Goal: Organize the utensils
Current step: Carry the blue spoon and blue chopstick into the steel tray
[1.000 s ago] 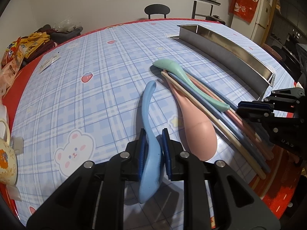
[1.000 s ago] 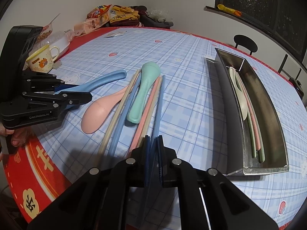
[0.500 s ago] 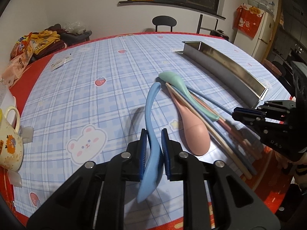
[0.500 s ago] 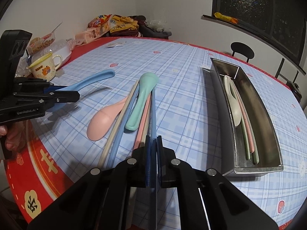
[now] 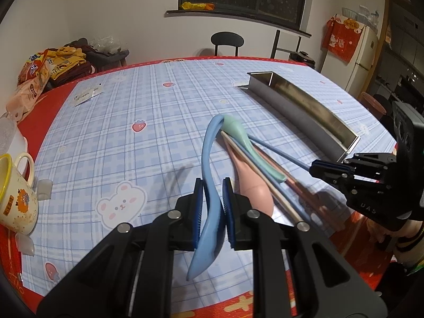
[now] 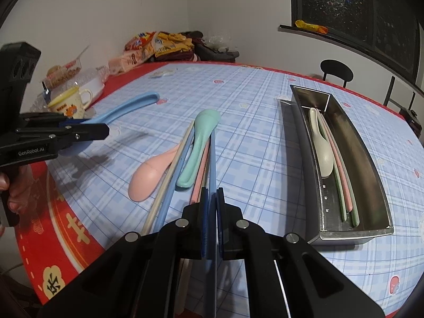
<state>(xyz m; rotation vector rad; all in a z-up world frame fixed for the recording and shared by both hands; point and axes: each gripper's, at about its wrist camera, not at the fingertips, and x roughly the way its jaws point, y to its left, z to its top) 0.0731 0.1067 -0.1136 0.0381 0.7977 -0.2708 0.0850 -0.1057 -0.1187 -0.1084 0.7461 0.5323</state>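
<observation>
My left gripper point(image 5: 213, 190) is shut on a blue spoon point(image 5: 209, 159) and holds it above the table; the spoon also shows in the right wrist view point(image 6: 127, 107). My right gripper point(image 6: 212, 198) is shut on a blue chopstick point(image 6: 212, 159), lifted at the near end. On the table lie a pink spoon point(image 6: 151, 169), a green spoon point(image 6: 198, 143), and beige, blue and pink chopsticks point(image 6: 172, 180). A steel tray point(image 6: 376, 185) at the right holds a pale spoon point(image 6: 322, 148) and several chopsticks.
A yellow-rimmed mug point(image 5: 13, 201) stands at the table's left edge. Snack bags point(image 5: 42, 66) and clothes lie at the far left corner. A black chair point(image 5: 226, 41) stands behind the table. A paper tag point(image 5: 88, 95) lies on the cloth.
My left gripper has lifted the blue spoon up off the table. My right gripper has raised the blue chopstick's near end.
</observation>
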